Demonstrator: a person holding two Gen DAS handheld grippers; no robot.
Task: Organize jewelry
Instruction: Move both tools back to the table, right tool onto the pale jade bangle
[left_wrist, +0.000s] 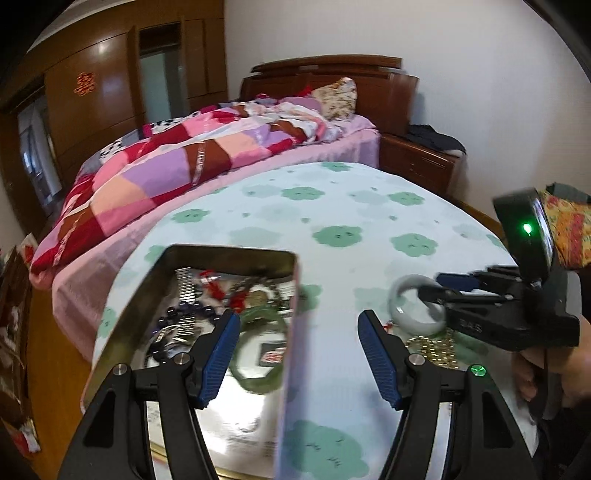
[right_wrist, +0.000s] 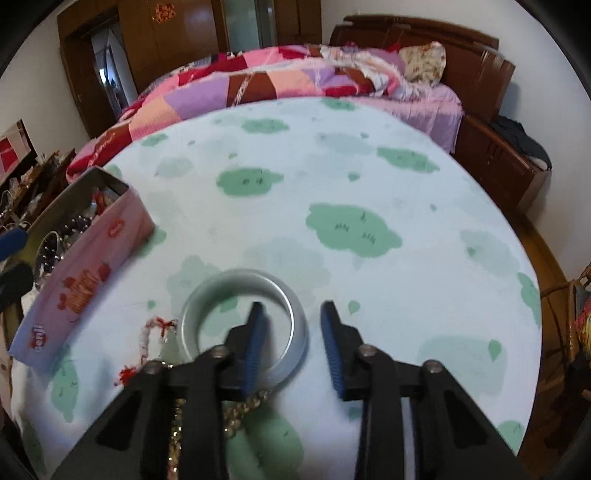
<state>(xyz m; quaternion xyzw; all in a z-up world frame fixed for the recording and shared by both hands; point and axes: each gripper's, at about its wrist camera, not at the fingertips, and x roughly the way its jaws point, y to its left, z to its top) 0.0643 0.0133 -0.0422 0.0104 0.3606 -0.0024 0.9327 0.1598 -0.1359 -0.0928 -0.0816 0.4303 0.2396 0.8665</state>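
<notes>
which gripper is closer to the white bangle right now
Right. The right gripper has its jaws open astride the rim of the white bangle, one finger inside the ring. The left gripper is open beside it, over the tin edge.

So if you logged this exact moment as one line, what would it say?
right gripper: open, one finger inside pale grey bangle on cloud-print cloth | left gripper: open, over metal tin | bangle not yet binned

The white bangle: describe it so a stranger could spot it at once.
On the cloud-print cloth, right of the pink tin, the white bangle lies flat at the right gripper. Unlike the gold beads beside it, it is one smooth, pale ring.
</notes>
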